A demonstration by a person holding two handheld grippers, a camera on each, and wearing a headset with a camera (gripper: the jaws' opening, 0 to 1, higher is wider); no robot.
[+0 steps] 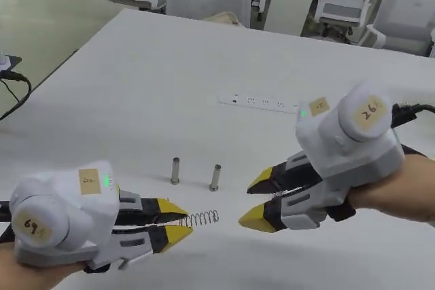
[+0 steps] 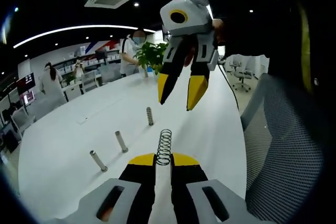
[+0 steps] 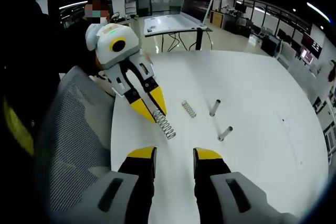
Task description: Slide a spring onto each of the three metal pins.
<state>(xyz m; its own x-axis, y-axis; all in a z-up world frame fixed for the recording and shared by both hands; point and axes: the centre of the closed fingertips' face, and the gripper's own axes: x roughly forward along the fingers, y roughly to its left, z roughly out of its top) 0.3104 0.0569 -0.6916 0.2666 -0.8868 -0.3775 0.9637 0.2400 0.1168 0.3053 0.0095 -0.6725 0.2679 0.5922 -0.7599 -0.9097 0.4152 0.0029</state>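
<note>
Spring (image 1: 200, 219) is clamped by 1 end in your left gripper (image 1: 185, 222) and held level with its free end pointing right, likely so it can be threaded onto a pin. Right gripper (image 1: 246, 205) gapes empty just past that end. Left pin (image 1: 175, 170) and right pin (image 1: 215, 177) stand bare, slightly farther away.

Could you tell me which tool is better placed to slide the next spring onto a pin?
Left: the left tool grips a spring near two bare pins; the right tool is open and empty.
</note>
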